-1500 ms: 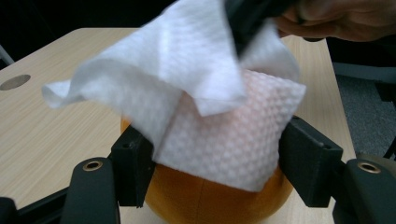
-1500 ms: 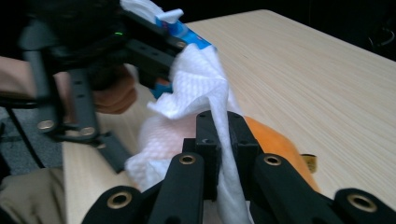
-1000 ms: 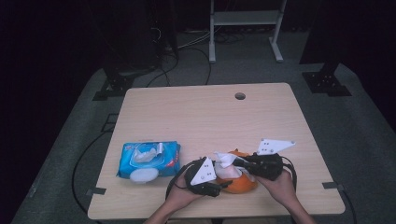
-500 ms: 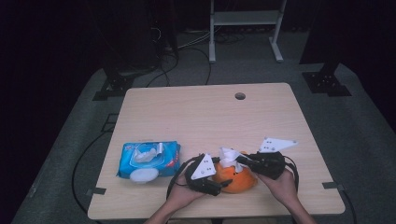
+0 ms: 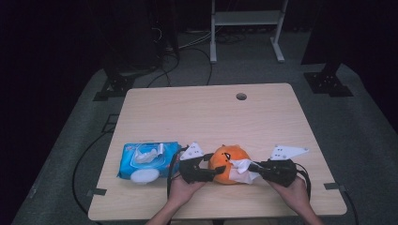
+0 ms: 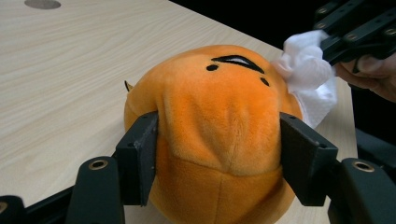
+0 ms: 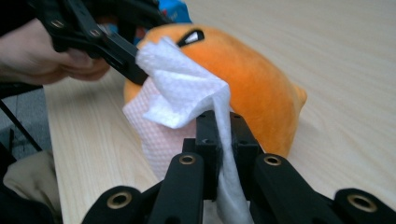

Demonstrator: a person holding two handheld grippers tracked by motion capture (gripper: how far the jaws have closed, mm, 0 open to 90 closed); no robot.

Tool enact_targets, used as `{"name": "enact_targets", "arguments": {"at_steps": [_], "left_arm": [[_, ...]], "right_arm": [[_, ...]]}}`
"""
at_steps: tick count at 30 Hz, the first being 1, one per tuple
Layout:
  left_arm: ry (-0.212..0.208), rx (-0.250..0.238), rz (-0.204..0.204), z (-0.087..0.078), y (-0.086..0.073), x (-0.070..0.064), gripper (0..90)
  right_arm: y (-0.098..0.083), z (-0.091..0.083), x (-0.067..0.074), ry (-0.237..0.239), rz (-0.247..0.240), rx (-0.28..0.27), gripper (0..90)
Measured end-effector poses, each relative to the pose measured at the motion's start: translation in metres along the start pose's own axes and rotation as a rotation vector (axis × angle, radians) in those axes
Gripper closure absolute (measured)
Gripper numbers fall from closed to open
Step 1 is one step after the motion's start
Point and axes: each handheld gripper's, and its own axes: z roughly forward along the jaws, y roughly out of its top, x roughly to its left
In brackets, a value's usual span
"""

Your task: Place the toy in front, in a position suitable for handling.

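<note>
Tool on our left clamps the orange plush toy steady near the bench's front edge, past the wet-wipes pack, so our right tool, pinched on a white wipe, can rub its side.

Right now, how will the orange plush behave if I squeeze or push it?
The plush probably gives: its fur creases between the left gripper pads. Likely light and grippy, not slippery. Its rounded body may rock when the wipe presses it.
</note>
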Motion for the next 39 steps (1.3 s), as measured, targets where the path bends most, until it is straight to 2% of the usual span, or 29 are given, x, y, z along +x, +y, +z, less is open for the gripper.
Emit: {"name": "enact_targets", "arguments": {"at_steps": [3,6,8,10,11,12,15,17,19,21,22,24,26,29,32,33,35,36,39], "left_arm": [[-0.003,0.003,-0.006,-0.001,-0.001,0.001,35.1],[-0.001,0.007,0.006,-0.001,-0.002,0.001,34.9],[0.002,0.009,0.011,-0.001,-0.002,0.000,34.5],[0.000,0.010,0.011,-0.002,-0.003,0.001,34.2],[-0.006,0.006,0.009,-0.002,-0.003,0.002,33.9],[-0.007,0.006,0.010,-0.002,-0.003,0.002,33.4],[-0.013,0.009,0.018,-0.001,-0.003,0.001,31.1],[-0.028,0.010,0.011,-0.001,-0.001,0.000,26.0],[-0.042,0.010,0.007,-0.001,0.001,-0.001,17.0],[-0.037,0.011,-0.004,-0.001,0.001,-0.001,12.8],[-0.034,0.012,-0.006,0.000,0.001,-0.001,12.0],[-0.027,0.011,-0.006,0.000,0.001,-0.001,14.8],[-0.009,0.021,0.017,-0.001,0.000,-0.002,23.4],[-0.004,0.020,0.027,0.000,-0.001,-0.003,26.7],[-0.011,0.017,0.021,-0.001,-0.001,-0.001,26.6],[-0.013,0.016,0.022,-0.001,-0.002,-0.001,26.4],[-0.023,0.018,0.019,-0.001,-0.001,0.000,25.2],[-0.025,0.020,0.018,-0.001,0.000,0.000,23.3],[-0.033,0.012,0.026,-0.001,0.002,-0.003,19.4]], "right_arm": [[0.005,0.002,0.006,0.029,-0.040,-0.029,84.2],[0.004,0.009,0.008,0.026,-0.071,0.006,84.0],[0.000,0.008,-0.002,0.006,-0.013,0.020,84.2],[-0.003,0.002,-0.014,-0.059,0.045,0.046,84.3],[-0.005,-0.001,-0.020,-0.074,0.074,0.043,84.3],[-0.006,-0.003,-0.026,-0.041,0.122,0.008,84.3],[0.000,-0.002,-0.024,-0.002,0.113,-0.041,84.2],[0.003,0.005,-0.022,0.020,0.116,-0.036,84.2],[0.003,0.013,-0.017,0.035,0.089,-0.005,84.2],[0.004,0.013,-0.010,0.060,0.059,-0.005,84.1],[0.005,0.013,-0.005,0.079,0.024,-0.008,84.0],[0.005,0.015,0.002,0.078,-0.006,0.004,83.9],[0.003,0.015,0.002,0.084,-0.011,0.010,83.9],[-0.005,0.011,-0.010,0.074,0.056,0.031,84.1],[-0.013,0.005,-0.028,0.002,0.141,0.077,84.3],[-0.014,0.003,-0.030,-0.005,0.153,0.072,84.3],[-0.011,-0.001,-0.031,0.035,0.184,-0.003,84.2],[-0.007,-0.001,-0.028,0.061,0.158,-0.041,84.2],[0.000,0.007,-0.019,0.095,0.129,-0.033,84.1]]}}
